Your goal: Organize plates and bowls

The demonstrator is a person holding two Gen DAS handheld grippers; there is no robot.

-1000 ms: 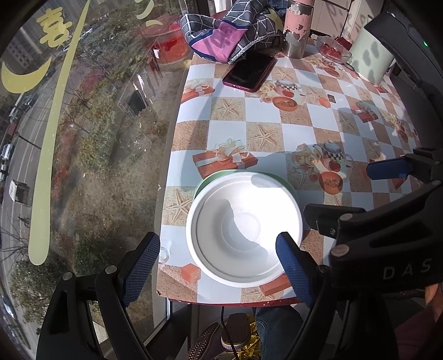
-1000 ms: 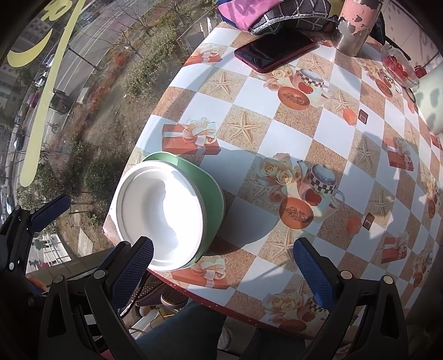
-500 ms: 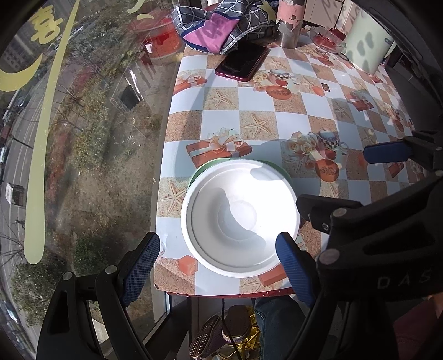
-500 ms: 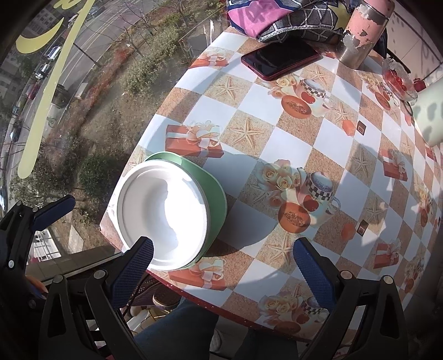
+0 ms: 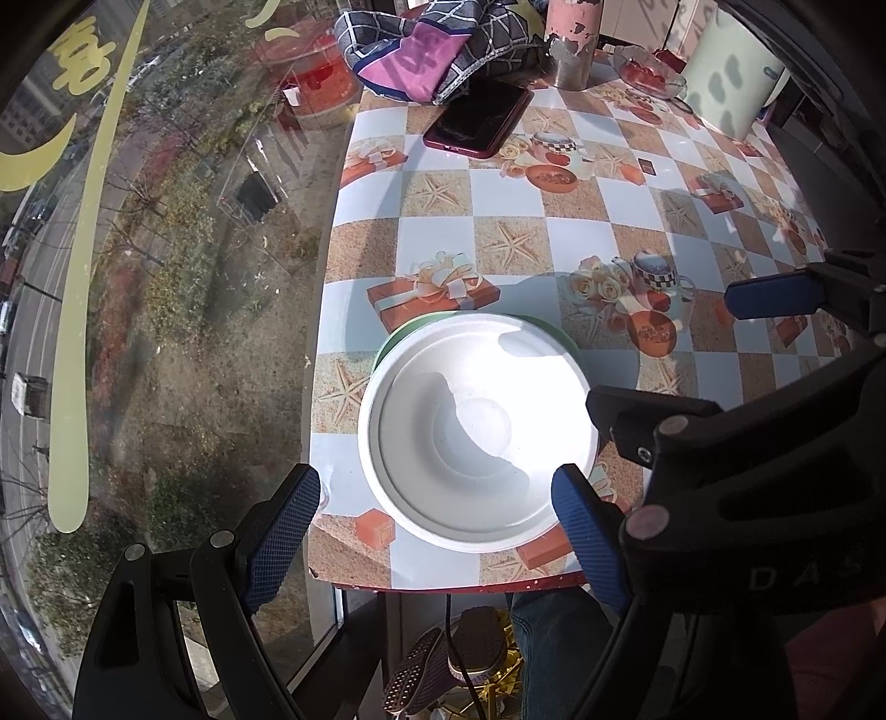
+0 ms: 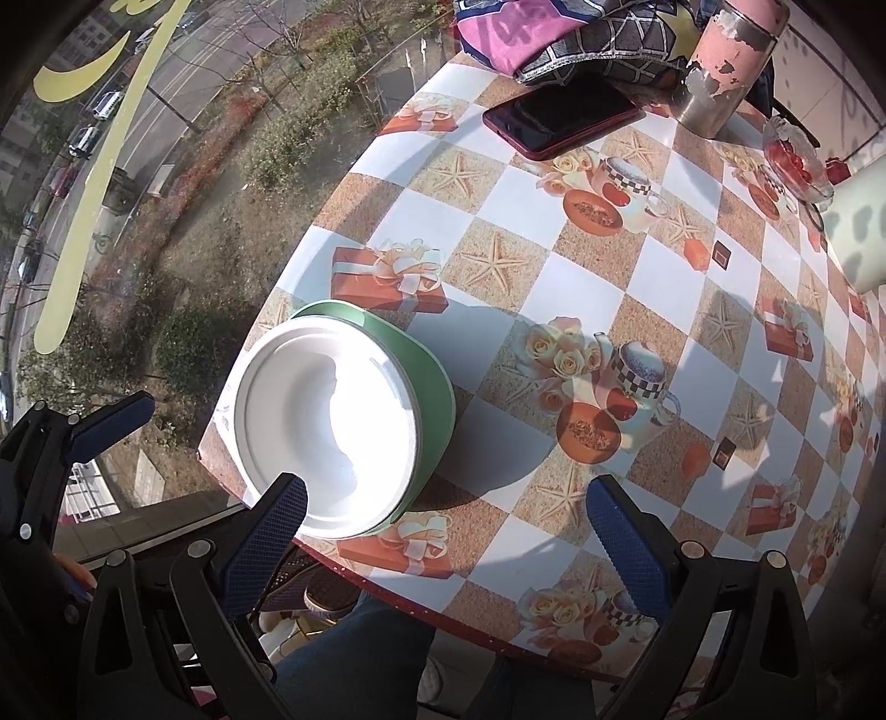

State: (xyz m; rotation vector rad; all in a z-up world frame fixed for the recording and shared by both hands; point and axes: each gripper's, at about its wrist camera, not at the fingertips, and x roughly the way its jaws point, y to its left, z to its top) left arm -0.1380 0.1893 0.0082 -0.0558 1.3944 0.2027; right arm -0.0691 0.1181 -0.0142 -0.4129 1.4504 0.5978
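Left tool spread, aimed down above white bowl; right tool spread, empty.

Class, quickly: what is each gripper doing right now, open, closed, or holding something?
Left gripper: open, holding nothing, above the white bowl.
Right gripper: open, holding nothing, above the table.

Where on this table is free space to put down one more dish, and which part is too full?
The widest bare stretch of the table lies between the stacked white bowl in the green bowl and the phone. The near edge right of the stack is also free. The far end is crowded: cloth, pink tumbler, glass dish.
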